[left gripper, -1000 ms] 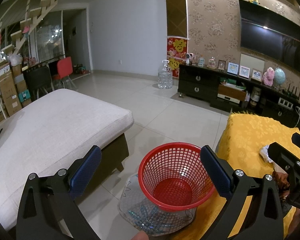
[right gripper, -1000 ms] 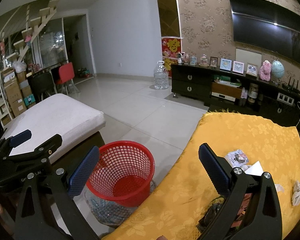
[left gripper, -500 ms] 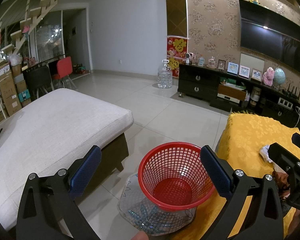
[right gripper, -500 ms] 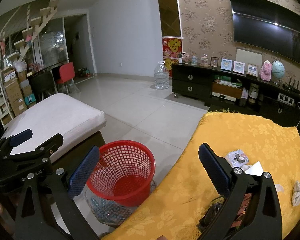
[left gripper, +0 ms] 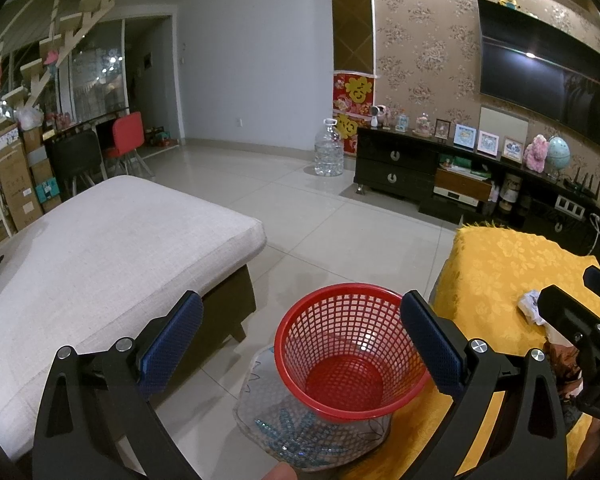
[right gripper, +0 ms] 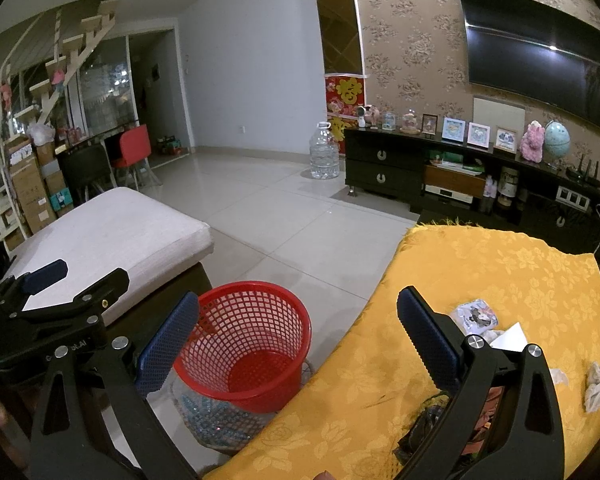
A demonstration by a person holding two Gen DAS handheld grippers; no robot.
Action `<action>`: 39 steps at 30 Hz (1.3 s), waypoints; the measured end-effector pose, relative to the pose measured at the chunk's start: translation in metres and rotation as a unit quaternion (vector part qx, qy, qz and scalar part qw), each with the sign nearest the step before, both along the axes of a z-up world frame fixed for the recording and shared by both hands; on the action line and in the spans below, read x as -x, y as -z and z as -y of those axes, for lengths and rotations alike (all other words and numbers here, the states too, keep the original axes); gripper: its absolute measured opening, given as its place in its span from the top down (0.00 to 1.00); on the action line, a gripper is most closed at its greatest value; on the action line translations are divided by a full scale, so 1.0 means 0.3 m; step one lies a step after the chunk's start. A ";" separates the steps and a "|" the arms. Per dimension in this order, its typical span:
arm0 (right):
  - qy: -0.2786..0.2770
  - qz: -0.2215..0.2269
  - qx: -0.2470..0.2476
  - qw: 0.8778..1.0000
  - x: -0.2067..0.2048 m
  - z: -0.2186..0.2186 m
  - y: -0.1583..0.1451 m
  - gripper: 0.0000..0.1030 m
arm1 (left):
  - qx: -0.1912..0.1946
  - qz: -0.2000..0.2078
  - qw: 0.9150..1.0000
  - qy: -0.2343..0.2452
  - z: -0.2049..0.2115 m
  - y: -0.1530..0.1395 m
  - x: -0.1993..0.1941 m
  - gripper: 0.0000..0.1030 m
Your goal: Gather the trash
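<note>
Broadly, the room's big pieces frame the job: the pale cushioned ottoman (left gripper: pixel 100 256) fills the left of the left wrist view, and the counter under its yellow cloth (right gripper: pixel 480 280) takes the lower right of the right wrist view, so the person works from the tiled gap between them.

Next in size, the red basket (left gripper: pixel 350 350) stands on the floor at lower centre of the left wrist view, just beside the counter's edge and open side up. It sits on or against a clear patterned object I cannot identify. Its place looks chosen so that scraps can go from the cloth into it with a short carry, and it appears empty, so I judge the collecting has hardly begun.

The left gripper (left gripper: pixel 300 346) is aimed at the basket, jaws spread wide with nothing between them, perhaps to steady it or simply waiting. The right gripper (right gripper: pixel 298 344) is likewise spread and empty, pointing over the near left edge of the counter. It seems poised to turn toward the trash at the right.

Smallest, the trash lies on the cloth at lower right of the right wrist view: a printed wrapper (right gripper: pixel 476 314), a white paper piece (right gripper: pixel 510 336) touching it, a crumpled tissue (right gripper: pixel 596 384) apart near the frame edge, and a dark brownish heap (right gripper: pixel 436 420) partly hidden behind the right gripper's finger, too obscured to name.
</note>
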State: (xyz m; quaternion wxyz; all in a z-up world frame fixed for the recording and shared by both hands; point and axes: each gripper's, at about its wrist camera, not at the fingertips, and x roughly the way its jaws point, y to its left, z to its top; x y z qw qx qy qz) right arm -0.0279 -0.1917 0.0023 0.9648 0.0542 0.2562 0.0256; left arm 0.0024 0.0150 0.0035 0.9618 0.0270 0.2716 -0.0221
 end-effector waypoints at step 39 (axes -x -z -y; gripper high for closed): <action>0.213 -0.043 -0.029 0.976 0.250 0.530 0.095 0.06 | -0.035 -0.091 0.967 0.235 0.598 0.179 0.094 0.07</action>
